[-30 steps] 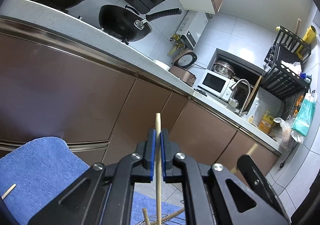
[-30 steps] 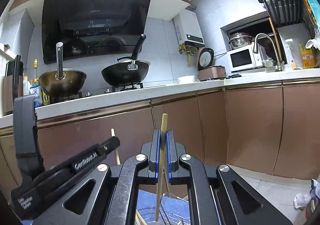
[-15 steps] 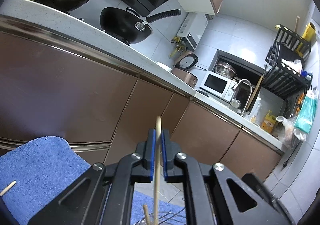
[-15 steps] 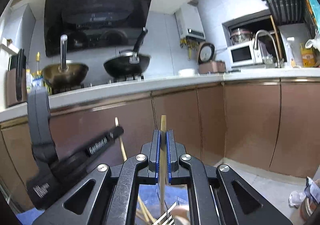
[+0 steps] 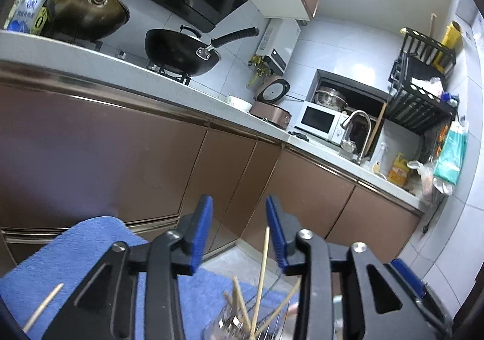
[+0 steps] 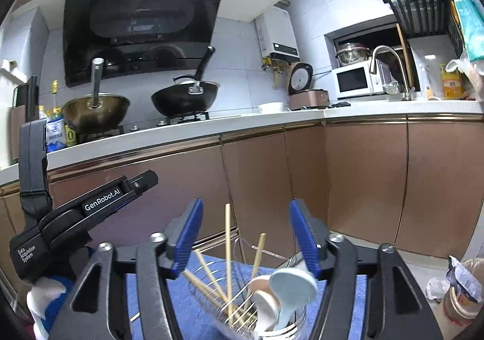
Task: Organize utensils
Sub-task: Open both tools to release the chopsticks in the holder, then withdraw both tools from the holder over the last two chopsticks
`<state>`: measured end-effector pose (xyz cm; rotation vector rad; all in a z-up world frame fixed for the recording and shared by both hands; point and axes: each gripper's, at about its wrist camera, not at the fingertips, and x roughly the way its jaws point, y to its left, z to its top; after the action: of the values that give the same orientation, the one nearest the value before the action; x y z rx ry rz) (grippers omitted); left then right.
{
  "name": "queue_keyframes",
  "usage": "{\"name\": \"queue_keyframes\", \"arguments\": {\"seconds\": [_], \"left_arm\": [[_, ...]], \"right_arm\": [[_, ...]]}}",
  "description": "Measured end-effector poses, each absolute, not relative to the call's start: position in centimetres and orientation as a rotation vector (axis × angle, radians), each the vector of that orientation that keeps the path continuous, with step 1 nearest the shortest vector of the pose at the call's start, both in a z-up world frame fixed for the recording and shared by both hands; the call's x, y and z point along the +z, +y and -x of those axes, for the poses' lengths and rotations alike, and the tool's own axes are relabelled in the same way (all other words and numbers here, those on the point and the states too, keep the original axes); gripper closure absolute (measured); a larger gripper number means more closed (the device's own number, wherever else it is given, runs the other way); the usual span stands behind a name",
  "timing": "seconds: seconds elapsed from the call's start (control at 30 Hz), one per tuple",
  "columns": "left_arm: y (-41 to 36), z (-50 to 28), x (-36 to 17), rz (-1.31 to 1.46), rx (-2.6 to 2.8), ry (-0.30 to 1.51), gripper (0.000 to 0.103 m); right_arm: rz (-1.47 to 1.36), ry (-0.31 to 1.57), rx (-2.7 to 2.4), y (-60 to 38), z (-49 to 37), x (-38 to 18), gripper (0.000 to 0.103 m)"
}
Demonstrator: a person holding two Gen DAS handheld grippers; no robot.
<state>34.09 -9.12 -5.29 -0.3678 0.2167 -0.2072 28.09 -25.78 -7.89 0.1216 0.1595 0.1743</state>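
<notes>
A wire utensil holder [image 6: 242,314] stands on a blue cloth [image 6: 193,309] and holds several wooden chopsticks [image 6: 227,252], a white spoon [image 6: 266,300] and a pale blue spoon [image 6: 292,288]. My right gripper [image 6: 243,229] is open above it, holding nothing. My left gripper [image 5: 239,231] is open too, just above the holder [image 5: 242,325], with a chopstick [image 5: 262,267] standing free between its fingers. The left gripper's body also shows in the right wrist view [image 6: 84,210]. One loose chopstick [image 5: 44,306] lies on the cloth [image 5: 90,249] at the left.
Brown cabinet fronts [image 6: 363,176] and a counter [image 6: 181,136] with two woks [image 6: 184,98], a rice cooker [image 6: 307,92], a microwave [image 6: 357,80] and a tap lie ahead. A cup [image 6: 462,297] stands on the floor at the right.
Both grippers have opened and let go of their chopsticks, which now stand in the wire holder. Both have tilted down towards the holder.
</notes>
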Motion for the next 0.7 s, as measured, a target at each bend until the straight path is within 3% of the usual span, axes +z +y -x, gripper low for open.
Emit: {"name": "queue_keyframes", "arguments": {"seconds": [0.27, 0.7], "left_arm": [[-5.9, -28.2, -4.6, 0.284, -0.181, 0.255, 0.062], [2.4, -18.1, -4.8, 0.163, -0.1, 0.292, 0.062]], "right_arm": [[-0.143, 0.161, 0.241, -24.8, -22.5, -7.0, 0.0], [-0.21, 0.132, 0.418, -21.9, -13.8, -6.4, 0.0]]}}
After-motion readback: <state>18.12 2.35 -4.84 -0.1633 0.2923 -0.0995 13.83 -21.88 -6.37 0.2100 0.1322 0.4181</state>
